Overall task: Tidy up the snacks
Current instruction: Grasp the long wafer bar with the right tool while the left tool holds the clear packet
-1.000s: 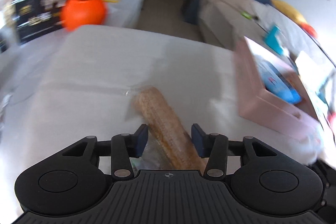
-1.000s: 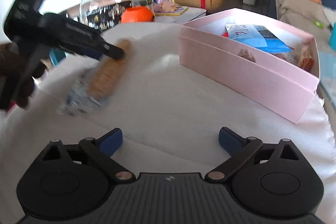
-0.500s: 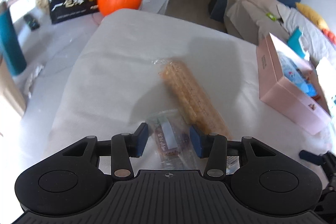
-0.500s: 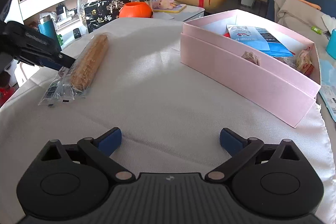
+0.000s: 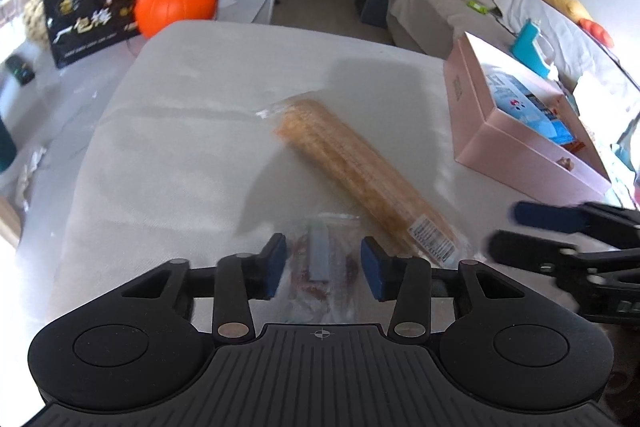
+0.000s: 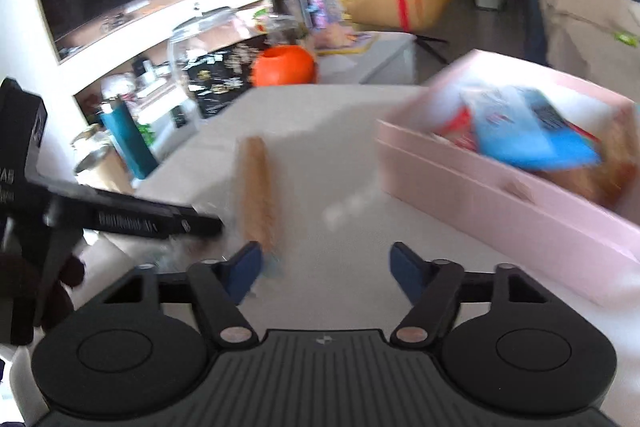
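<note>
A long brown cracker pack in clear wrap (image 5: 360,171) lies on the white tablecloth; it also shows in the right wrist view (image 6: 258,195). A small clear snack bag with red-brown pieces (image 5: 320,267) lies between the fingers of my open left gripper (image 5: 323,267), which touches nothing. My right gripper (image 6: 326,273) is open and empty, its left finger beside the near end of the cracker pack; it shows in the left wrist view (image 5: 560,227). The pink box (image 5: 516,147) holding blue packets stands at the right, also seen in the right wrist view (image 6: 500,187).
An orange pumpkin pot (image 5: 174,1) and a black printed box (image 5: 94,15) stand beyond the table's far left corner. A teal bottle (image 6: 126,139) and a glass jar (image 6: 208,47) stand on the left. The table edge runs along the left side.
My right gripper has moved left and forward toward the near end of the cracker pack and its jaws have narrowed. My left gripper stays over the small bag, slightly wider open.
</note>
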Demonstrator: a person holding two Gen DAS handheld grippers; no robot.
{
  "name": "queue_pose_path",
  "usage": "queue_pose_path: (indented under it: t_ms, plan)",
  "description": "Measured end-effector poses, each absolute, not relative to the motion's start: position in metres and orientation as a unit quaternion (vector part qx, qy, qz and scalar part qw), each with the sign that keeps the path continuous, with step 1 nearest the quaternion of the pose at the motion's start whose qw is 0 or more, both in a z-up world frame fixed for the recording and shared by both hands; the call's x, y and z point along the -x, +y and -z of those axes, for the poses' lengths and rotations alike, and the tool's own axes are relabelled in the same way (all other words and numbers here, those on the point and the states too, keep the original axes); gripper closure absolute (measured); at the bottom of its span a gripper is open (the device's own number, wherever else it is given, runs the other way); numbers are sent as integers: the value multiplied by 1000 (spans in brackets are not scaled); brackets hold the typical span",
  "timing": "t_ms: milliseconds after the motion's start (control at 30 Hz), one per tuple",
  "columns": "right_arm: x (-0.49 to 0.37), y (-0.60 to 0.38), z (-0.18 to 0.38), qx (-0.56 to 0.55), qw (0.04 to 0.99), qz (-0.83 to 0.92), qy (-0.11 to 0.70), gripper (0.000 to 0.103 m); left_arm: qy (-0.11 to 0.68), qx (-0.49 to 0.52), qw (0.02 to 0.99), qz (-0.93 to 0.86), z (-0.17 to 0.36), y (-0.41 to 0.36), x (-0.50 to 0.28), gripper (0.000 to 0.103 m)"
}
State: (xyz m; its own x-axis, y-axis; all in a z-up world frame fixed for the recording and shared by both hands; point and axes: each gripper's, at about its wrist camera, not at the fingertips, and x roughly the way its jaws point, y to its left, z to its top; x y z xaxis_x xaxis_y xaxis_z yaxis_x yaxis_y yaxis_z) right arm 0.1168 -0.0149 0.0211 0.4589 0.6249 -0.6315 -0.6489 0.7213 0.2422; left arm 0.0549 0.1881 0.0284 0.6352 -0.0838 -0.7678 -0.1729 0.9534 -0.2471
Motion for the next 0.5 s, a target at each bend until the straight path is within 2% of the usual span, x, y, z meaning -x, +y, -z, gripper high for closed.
queue_pose_path:
  t_ms: [133, 167, 200, 500]
  plan:
    - [-123, 18, -10, 23, 820, -417, 391, 52, 426, 167, 889, -33, -28, 199, -47, 60]
    - [-121, 26, -6, 40, 820, -413, 393, 61, 426, 168, 888, -33, -29, 200, -46, 60]
    - [-120, 32, -2, 57, 820, -409, 397, 66, 426, 167, 888, -32, -29, 200, -45, 60]
    - [-78, -6, -11, 95, 821, -407, 390, 68, 426, 156, 891, -23, -29, 187, -50, 61]
